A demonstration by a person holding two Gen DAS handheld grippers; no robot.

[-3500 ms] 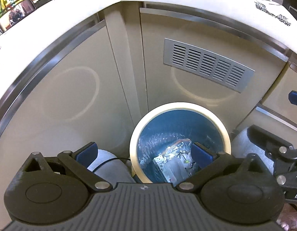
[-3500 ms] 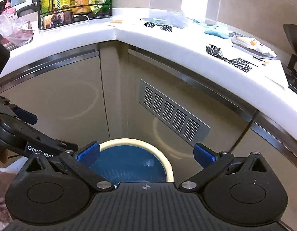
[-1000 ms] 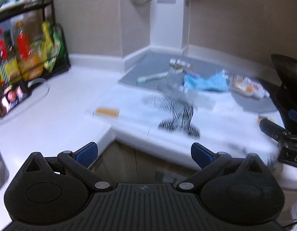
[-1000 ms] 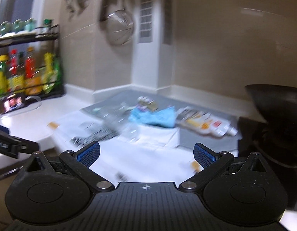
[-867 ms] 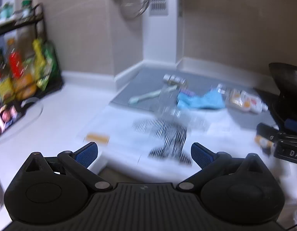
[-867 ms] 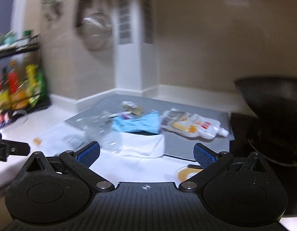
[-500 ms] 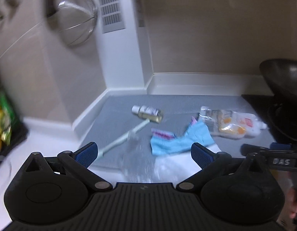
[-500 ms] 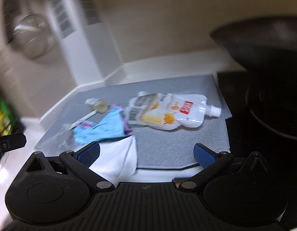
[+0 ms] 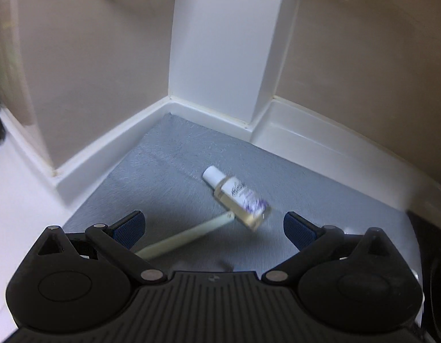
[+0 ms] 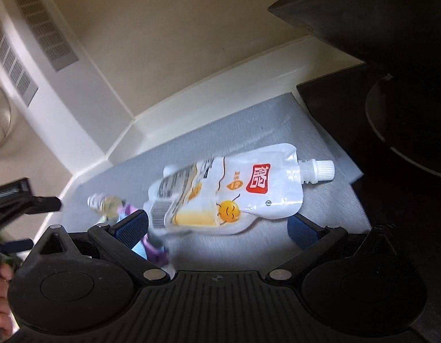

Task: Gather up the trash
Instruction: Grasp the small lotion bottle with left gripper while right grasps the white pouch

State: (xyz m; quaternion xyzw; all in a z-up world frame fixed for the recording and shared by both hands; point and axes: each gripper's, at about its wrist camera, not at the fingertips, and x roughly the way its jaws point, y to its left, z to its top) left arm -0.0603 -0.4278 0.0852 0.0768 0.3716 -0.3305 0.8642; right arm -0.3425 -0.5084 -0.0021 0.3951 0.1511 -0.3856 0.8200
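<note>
A small clear bottle [image 9: 238,199] with a white cap lies on a grey mat [image 9: 174,171] in the counter corner, and a pale stick [image 9: 186,238] lies beside it. My left gripper [image 9: 213,227] hovers open just short of both, holding nothing. In the right wrist view a white spouted pouch [image 10: 229,191] with a red label lies flat on the same mat [image 10: 320,154]. My right gripper [image 10: 217,228] is open, low over the pouch's near edge. The small bottle [image 10: 107,204] and a blue and purple wrapper [image 10: 152,250] show at the left, partly hidden behind my left finger.
A black wok [image 10: 377,25] on a black hob [image 10: 397,200] stands at the right of the mat. A white column [image 9: 229,51] and beige walls close the corner. The other gripper [image 10: 17,200] and a hand [image 10: 0,300] show at the left edge.
Both grippers came up from the blue-lined bin on the floor to the counter and closed in on the corner mat, left over the bottle and stick, right over the pouch.
</note>
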